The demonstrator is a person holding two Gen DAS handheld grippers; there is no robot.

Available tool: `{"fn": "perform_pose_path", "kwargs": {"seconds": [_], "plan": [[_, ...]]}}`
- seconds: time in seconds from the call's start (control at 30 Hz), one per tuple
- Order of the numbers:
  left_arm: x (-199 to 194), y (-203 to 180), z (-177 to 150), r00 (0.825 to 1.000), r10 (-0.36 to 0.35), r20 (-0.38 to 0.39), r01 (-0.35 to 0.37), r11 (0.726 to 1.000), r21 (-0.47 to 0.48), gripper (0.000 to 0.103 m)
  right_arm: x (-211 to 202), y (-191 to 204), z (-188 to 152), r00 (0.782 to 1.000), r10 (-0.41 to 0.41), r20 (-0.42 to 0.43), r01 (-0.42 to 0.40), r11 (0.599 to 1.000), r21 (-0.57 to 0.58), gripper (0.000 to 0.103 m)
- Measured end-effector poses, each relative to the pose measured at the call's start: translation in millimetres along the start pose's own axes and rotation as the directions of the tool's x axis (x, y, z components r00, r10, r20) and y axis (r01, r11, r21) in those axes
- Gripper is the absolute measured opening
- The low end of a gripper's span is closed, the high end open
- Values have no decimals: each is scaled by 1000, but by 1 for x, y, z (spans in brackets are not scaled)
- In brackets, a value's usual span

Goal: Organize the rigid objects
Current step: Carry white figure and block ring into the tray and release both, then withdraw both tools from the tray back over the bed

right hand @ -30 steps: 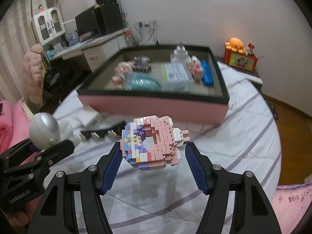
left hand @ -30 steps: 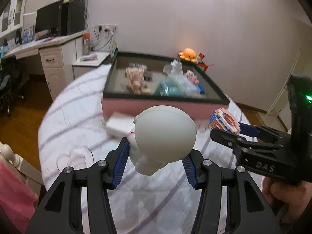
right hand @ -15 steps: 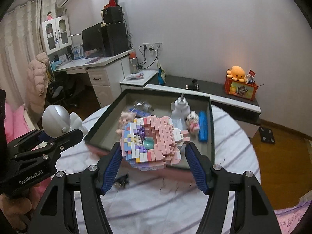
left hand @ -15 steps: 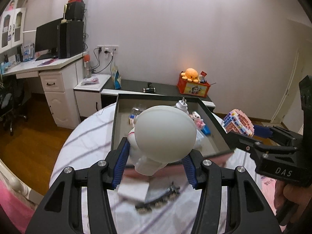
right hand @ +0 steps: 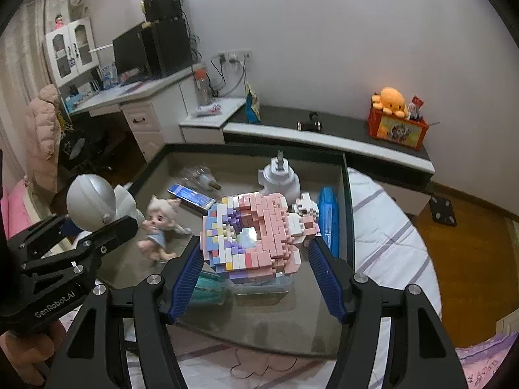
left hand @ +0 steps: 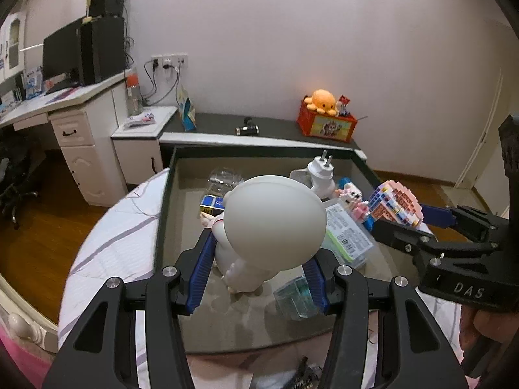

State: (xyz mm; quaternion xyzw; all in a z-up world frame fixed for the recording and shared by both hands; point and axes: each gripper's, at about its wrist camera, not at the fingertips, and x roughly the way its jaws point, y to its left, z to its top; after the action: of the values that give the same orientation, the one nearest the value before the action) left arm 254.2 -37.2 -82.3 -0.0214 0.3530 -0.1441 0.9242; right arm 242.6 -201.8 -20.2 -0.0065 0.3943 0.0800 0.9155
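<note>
**Both toys poised over the box**

The left tool point(left hand: 259, 274) clamps a white round-headed figure point(left hand: 274, 223); the right tool point(right hand: 256, 275) grips a pink brick-built model point(right hand: 256, 230) — both above the open box point(right hand: 345, 194) on the bed. Next, likely: lower each into a free spot and release. Only the right view shows the doll point(right hand: 157, 227) — the figure hides it from the left camera.

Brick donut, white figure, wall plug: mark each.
brick donut point(right hand: 259, 227), right wrist view, pink front face
white figure point(left hand: 275, 220), left wrist view, round head
wall plug point(left hand: 321, 175), left wrist view, white body
</note>
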Motion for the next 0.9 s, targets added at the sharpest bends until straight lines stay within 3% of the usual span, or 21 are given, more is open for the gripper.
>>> {"fn": "perform_pose_path", "kwargs": {"seconds": [0.17, 0.3, 0.37, 0.43, 0.5, 0.67, 0.73, 0.9], "plan": [[16, -3, -2, 999, 22, -42, -21, 1000, 19, 55, 15, -6, -4, 999, -12, -35, 12, 1000, 8, 67], [13, -3, -2, 997, 80, -18, -80, 996, 27, 103, 20, -8, -7, 999, -28, -46, 28, 1000, 5, 69], [4, -3, 0, 995, 94, 18, -94, 995, 32, 103, 19, -7, -8, 998, -36, -49, 36, 999, -1, 82], [-2, 0, 1, 993, 111, 28, -112, 993, 36, 103, 16, -7, -10, 997, -55, -47, 55, 999, -5, 83], [-9, 2, 2, 991, 124, 39, -125, 992, 28, 103, 14, -9, -10, 997, -56, -48, 56, 998, 4, 92], [-35, 11, -2, 988, 138, 76, -138, 990, -10, 103, -9, -11, -14, 999, -42, 0, 42, 998, 56, 93], [-47, 14, -6, 985, 146, 88, -144, 989, -26, 103, -17, -12, -16, 999, -37, 17, 35, 996, 83, 103], [-77, 18, -20, 983, 155, 104, -151, 988, -43, 103, -46, -8, -22, 997, -9, 80, -2, 991, 133, 103]]}}
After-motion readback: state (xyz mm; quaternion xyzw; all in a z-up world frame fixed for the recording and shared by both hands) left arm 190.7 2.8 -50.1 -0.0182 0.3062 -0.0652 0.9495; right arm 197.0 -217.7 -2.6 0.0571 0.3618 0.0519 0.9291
